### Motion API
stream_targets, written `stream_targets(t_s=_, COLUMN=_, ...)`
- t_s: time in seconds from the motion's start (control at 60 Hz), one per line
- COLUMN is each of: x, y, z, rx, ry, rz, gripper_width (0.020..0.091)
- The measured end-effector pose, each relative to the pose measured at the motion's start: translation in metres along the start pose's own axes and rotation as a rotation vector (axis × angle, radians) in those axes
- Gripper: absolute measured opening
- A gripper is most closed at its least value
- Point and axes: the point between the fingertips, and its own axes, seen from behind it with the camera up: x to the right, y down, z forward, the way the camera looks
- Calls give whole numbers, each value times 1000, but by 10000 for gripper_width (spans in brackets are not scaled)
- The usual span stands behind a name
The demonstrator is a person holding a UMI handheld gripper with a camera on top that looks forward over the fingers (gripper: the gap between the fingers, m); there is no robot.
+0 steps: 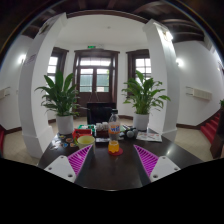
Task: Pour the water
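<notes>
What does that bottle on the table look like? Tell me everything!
The clear plastic bottle with orange liquid at the bottom stands upright on the dark round table, near its far edge. It is tall and slim, see-through up high, orange in its lower part, with a label band around the middle. Its cap is too small to make out. It stands beyond the open hand-held gripper, whose pink-padded fingers do not touch it. Small items crowd beside it; whether they touch it is unclear.

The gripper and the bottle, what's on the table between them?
Gripper view: the gripper, open, has bare dark table ahead, then an orange cup before the bottle.
</notes>
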Motion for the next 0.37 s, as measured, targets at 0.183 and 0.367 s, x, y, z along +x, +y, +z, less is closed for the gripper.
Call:
stream_targets(t_s=0.183, x=-10, y=-10, z=-27, rx=35, ry=-37, rz=17, gripper_width=788)
stream_targets(t_s=0.367, x=-12, y=-9, z=-35, rx=44, ry=-47, rz=14, gripper_width=791)
